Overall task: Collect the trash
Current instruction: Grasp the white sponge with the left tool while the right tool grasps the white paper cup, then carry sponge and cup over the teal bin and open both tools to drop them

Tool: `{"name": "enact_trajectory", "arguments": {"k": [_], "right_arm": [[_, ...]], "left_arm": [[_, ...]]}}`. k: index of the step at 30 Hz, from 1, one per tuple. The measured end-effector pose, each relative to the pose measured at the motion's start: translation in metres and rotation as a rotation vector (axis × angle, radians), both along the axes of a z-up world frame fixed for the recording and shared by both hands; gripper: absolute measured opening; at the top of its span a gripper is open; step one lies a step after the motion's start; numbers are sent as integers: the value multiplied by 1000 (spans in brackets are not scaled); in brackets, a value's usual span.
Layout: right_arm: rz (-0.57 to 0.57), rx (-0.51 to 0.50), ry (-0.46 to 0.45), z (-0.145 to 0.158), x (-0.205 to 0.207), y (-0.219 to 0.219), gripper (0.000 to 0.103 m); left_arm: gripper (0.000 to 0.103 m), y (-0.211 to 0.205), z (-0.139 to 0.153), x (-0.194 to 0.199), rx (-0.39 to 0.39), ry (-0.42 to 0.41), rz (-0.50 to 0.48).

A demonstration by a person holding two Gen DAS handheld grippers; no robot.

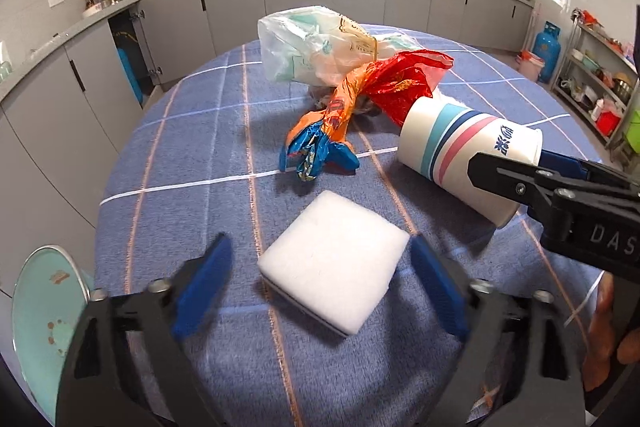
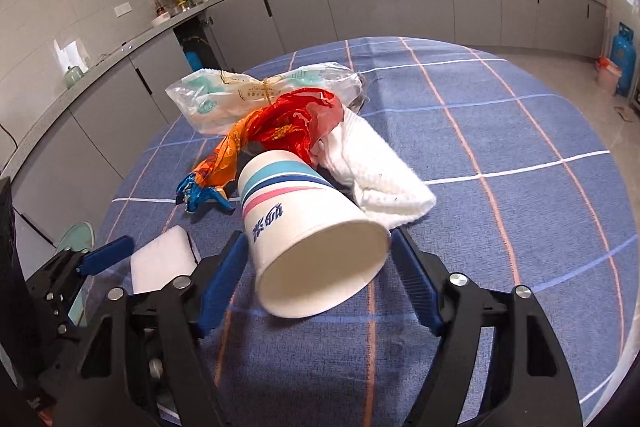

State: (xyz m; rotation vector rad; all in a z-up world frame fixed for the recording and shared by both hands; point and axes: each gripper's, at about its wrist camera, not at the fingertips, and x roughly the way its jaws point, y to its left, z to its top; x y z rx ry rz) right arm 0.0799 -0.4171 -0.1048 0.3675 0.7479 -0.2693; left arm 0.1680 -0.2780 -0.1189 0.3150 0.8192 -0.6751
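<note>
Both grippers are straddling their first pieces of trash

The left gripper (image 1: 320,283) is standing wide around the white sponge block (image 1: 334,261); the right gripper (image 2: 320,279) is bracketing the tipped paper cup (image 2: 312,247), apparently not yet squeezing. Wrappers (image 1: 320,143), plastic bags (image 1: 316,47) and white cloth (image 2: 376,171) are lying uncollected on the tablecloth (image 1: 192,147).

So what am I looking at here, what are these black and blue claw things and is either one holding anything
They are two hand-held grippers, each carrying a camera that looks along its jaws. One picture is from the left gripper, whose jaws straddle a white foam block without touching it. The other is from the right gripper, jaws around a tipped paper cup; a gap shows, so nothing is gripped yet. Also on the blue checked tablecloth: crumpled wrappers, a clear plastic bag, a white cloth.
</note>
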Motion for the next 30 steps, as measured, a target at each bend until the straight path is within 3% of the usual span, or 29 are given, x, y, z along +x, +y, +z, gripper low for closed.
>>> {"name": "enact_trajectory", "arguments": {"k": [4,8,12,22,30], "right_arm": [[-3,1,-2,0,-2,1,71],[-10,-14,-1,2,-7,5,67],[-29,1,-7,4,-16,7,62],[-88,-1,-91,27,-50,22,61],[-49,-13,-128,38,-44,57,62]], "left_arm": [[67,-2,-4,4,-11,35,-15],[60,-7,-6,-6,20,-18,-28],[55,-3,-5,-9,7,-16,-27],[56,38,24,-18,-94,-31,72],[56,99,43,-17,-111,-62,235]]}}
